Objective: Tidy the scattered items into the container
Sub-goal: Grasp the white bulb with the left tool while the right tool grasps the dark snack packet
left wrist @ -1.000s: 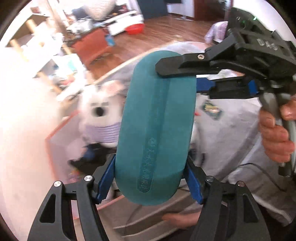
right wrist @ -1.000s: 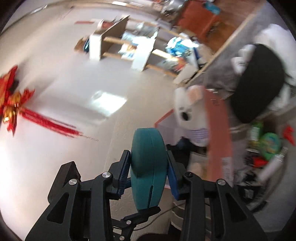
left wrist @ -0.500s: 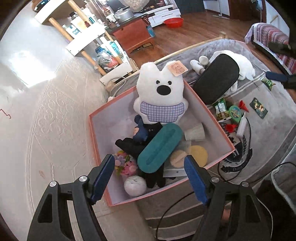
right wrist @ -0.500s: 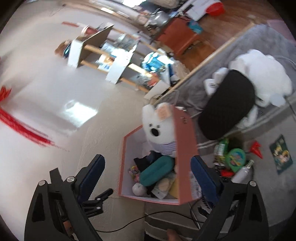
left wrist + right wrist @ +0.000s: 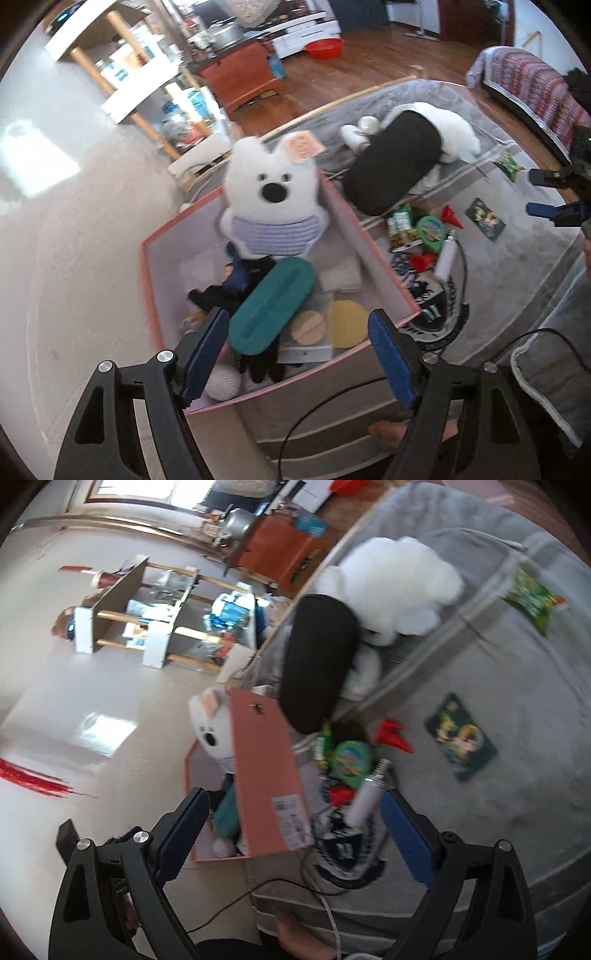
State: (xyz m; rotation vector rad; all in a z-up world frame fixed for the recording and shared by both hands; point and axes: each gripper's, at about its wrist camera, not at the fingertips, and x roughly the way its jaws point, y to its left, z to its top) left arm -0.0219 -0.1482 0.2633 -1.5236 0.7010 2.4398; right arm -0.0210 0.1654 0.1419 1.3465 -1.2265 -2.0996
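A: How far along are we?

B: We judge it a good way in. The pink box (image 5: 147, 280) already holds the white plush bear (image 5: 271, 195) propped against its far wall, the teal case (image 5: 271, 299) lying across the middle, a black glove (image 5: 258, 363), a dark blue toy, two round pads and a white ball at the near wall.

A: And what do we still have to gather?

B: A cluster just beside the box at its 3 o'clock side: the black case (image 5: 395, 170) leaning on a white fluffy toy (image 5: 399, 579), a green round tin (image 5: 349, 762), red cones (image 5: 393, 734), a small white bottle (image 5: 365, 799), snack packets, and farther out a picture card (image 5: 460, 738) and a green packet (image 5: 532, 598).

A: Our tongs?

B: Both empty. The left tongs (image 5: 295, 354) stand well apart above the box, nothing pressed between the pads, with the teal case below them. The right tongs (image 5: 291, 834) are spread wide too, framing the box's outer wall and the white bottle, gripping neither.

A: What are we working on?

B: A grey blanket (image 5: 517, 812) over a low bed or mat; the box sits at its edge, by the pale glossy floor (image 5: 74, 258). At 12 o'clock in the left view we see wooden flooring, an orange cabinet (image 5: 236, 77), a red basin and a shelf rack at 10 o'clock. A black cable trails near our feet.
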